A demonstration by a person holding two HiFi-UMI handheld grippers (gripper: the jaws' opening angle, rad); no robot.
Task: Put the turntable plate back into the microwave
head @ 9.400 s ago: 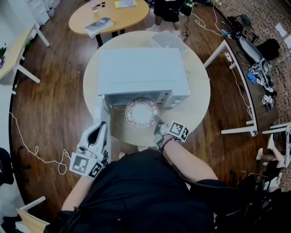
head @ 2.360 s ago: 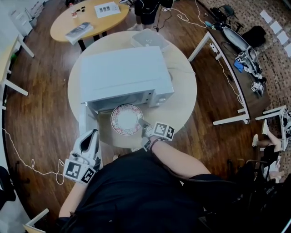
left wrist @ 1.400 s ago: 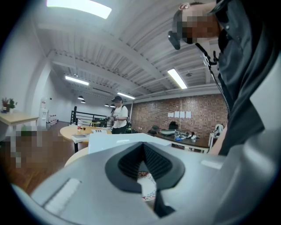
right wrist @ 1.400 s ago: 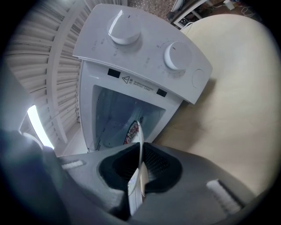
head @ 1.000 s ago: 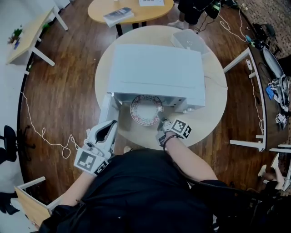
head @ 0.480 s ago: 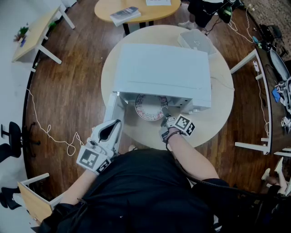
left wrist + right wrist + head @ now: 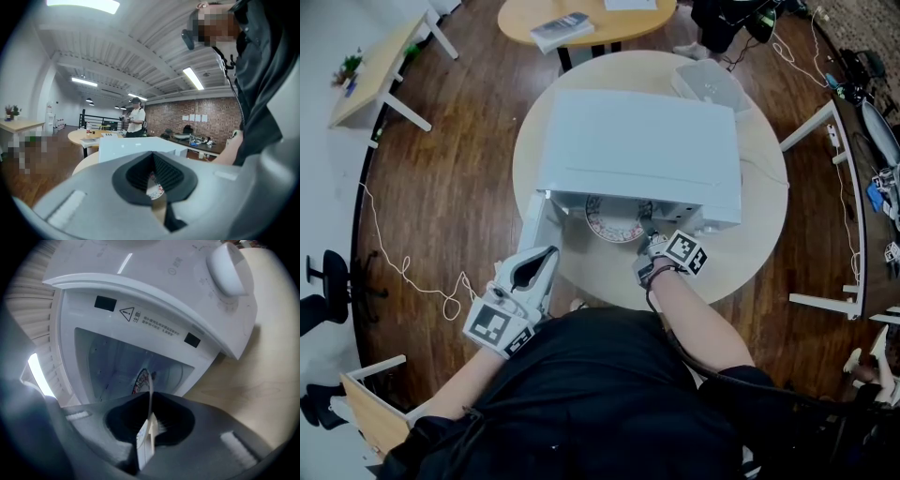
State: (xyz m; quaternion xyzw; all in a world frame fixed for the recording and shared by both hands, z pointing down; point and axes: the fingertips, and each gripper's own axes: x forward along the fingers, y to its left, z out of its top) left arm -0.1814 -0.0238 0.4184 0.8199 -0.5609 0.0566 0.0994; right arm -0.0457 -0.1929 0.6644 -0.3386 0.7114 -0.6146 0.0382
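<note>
Right arm reaches to centre frame, right tool point(image 7: 646, 243) pinching the turntable plate point(image 7: 614, 221); left tool point(image 7: 547, 254) hangs lower left, jaws together.

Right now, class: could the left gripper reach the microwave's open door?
Probably yes. The left gripper hangs close by the open door, with nothing between them; the right gripper holds the plate clear of it.

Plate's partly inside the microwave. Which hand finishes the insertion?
Right. The right gripper is clamped on the rim of the plate, which sits partly inside the microwave. The left gripper is empty, held back near the open door.
</note>
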